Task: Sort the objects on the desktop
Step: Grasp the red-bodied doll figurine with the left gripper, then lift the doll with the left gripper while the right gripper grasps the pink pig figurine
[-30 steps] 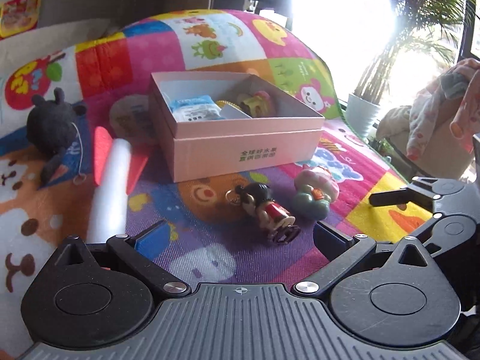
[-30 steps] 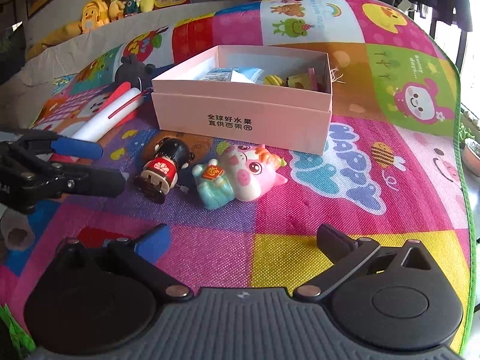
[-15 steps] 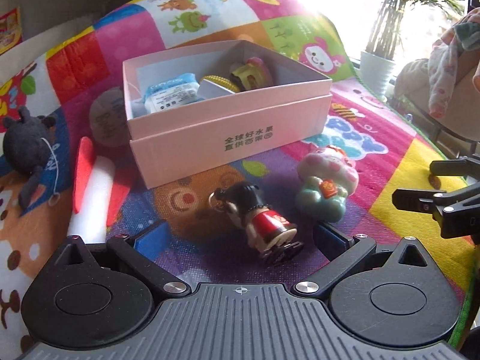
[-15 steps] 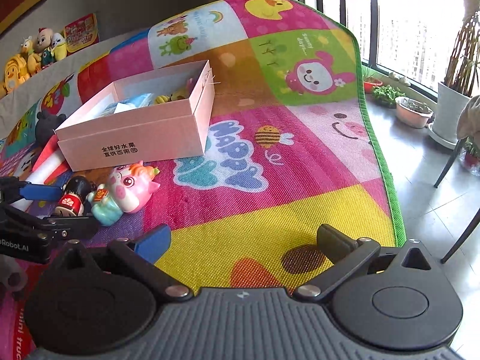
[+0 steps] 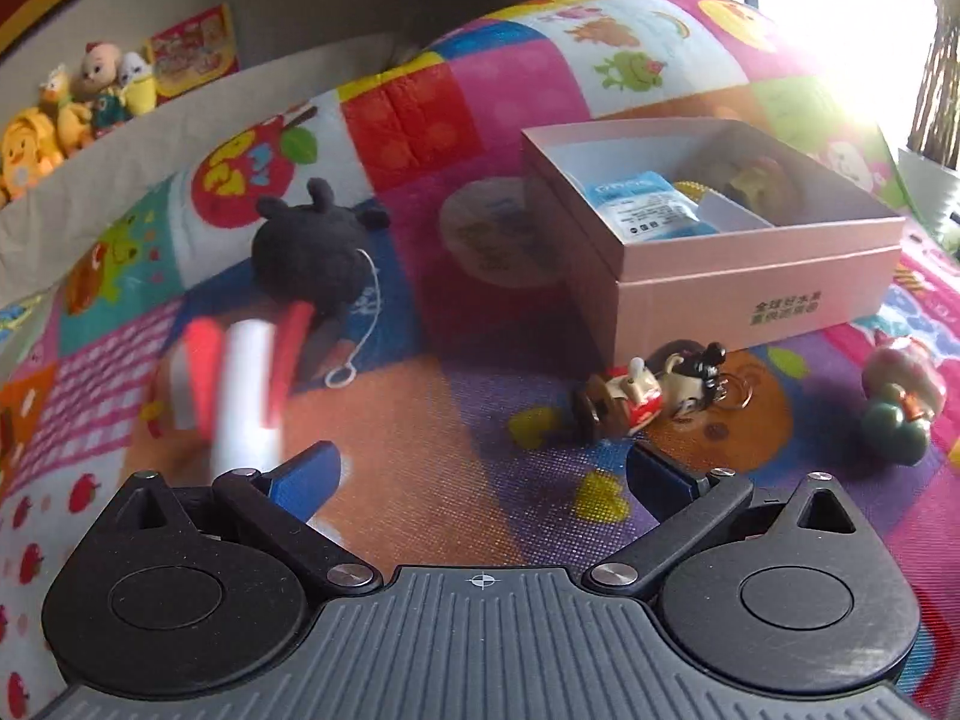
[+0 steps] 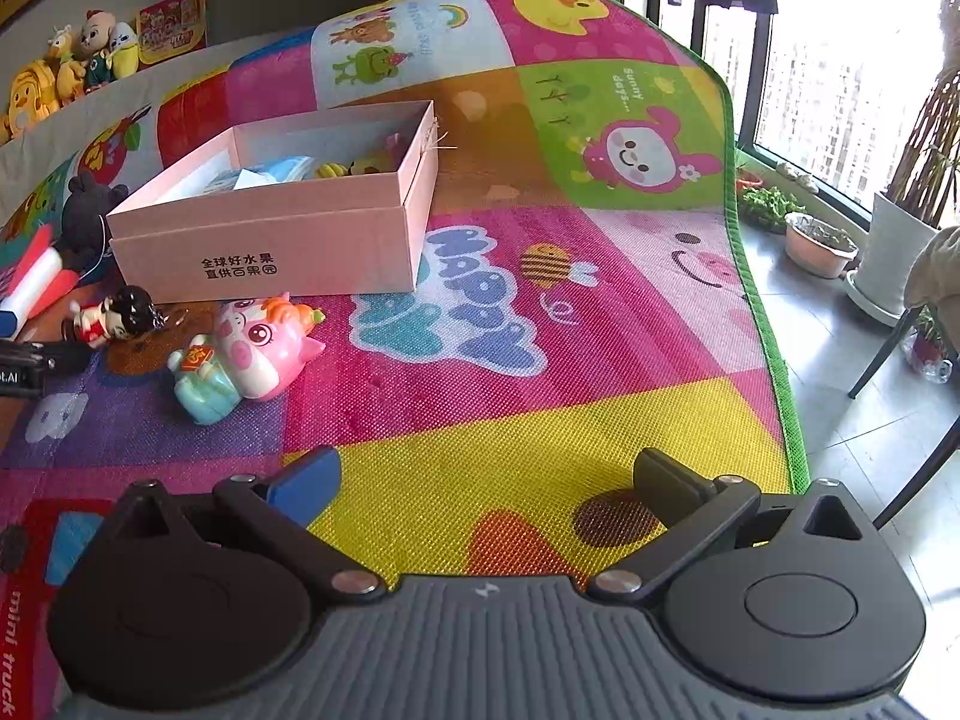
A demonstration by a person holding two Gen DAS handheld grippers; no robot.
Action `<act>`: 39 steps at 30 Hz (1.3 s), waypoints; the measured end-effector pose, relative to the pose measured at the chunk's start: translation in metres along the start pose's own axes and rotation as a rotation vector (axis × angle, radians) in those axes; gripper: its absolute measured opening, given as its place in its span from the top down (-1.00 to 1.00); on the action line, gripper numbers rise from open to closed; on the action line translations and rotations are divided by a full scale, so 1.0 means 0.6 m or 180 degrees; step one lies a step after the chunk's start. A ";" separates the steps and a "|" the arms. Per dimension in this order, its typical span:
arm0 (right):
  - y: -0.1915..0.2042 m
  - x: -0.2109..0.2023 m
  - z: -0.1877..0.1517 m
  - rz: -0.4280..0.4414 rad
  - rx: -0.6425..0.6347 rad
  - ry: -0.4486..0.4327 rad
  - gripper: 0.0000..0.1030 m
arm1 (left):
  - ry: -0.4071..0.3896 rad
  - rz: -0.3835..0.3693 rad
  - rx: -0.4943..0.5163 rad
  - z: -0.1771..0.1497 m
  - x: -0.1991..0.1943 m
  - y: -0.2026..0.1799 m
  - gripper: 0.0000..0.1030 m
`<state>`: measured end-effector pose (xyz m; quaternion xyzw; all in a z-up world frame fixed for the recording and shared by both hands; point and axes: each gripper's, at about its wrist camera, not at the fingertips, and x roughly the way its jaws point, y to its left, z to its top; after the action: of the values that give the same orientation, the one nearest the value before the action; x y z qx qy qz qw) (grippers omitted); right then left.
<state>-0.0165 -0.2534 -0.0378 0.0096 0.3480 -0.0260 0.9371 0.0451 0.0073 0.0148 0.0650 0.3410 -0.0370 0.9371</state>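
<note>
Colourful play mat [image 6: 540,330] spread over the work surface, with a pink box [image 6: 270,228] standing open near its middle. Inside the box: a blue-and-white packet [image 5: 648,204], a yellow item [image 6: 333,170] and further small objects too blurred to identify.

Left gripper [image 5: 483,471]: jaws wide apart, holding nothing, hovering low over the orange and purple squares of the mat. Just ahead of its right finger lies a small doll figurine [image 5: 654,390] with black hair and red clothing, tipped on its side, a key ring at its head end; it rests on the mat close to the front wall of the box but apart from it. To the right of the doll, a pink pig toy [image 6: 252,354] with a teal body lies on its side, near the doll and not touching it.

Left of the box: a black plush toy [image 5: 312,252] with a thin white cord, and in front of it a red-and-white tube-like object [image 5: 240,378], motion-blurred. A round pale disc [image 5: 492,234] lies against the box's left wall.

Right gripper [image 6: 486,480]: jaws likewise wide apart and empty, poised over the yellow square near the mat's green edge, well apart from all the toys.

Background: stuffed toys [image 6: 66,72] in a row along a ledge; potted plants [image 6: 822,246] on the floor by the window
</note>
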 end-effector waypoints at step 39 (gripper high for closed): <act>0.102 0.009 0.080 0.1068 -0.0837 -0.0302 -1.00 | -0.0129 -0.0809 -0.0377 -0.080 -0.073 0.001 -0.78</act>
<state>0.0220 -0.1940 -0.0051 -0.0561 0.2974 0.1755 0.9368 -0.0188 0.0159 0.0069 -0.0348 0.3291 -0.1365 0.9337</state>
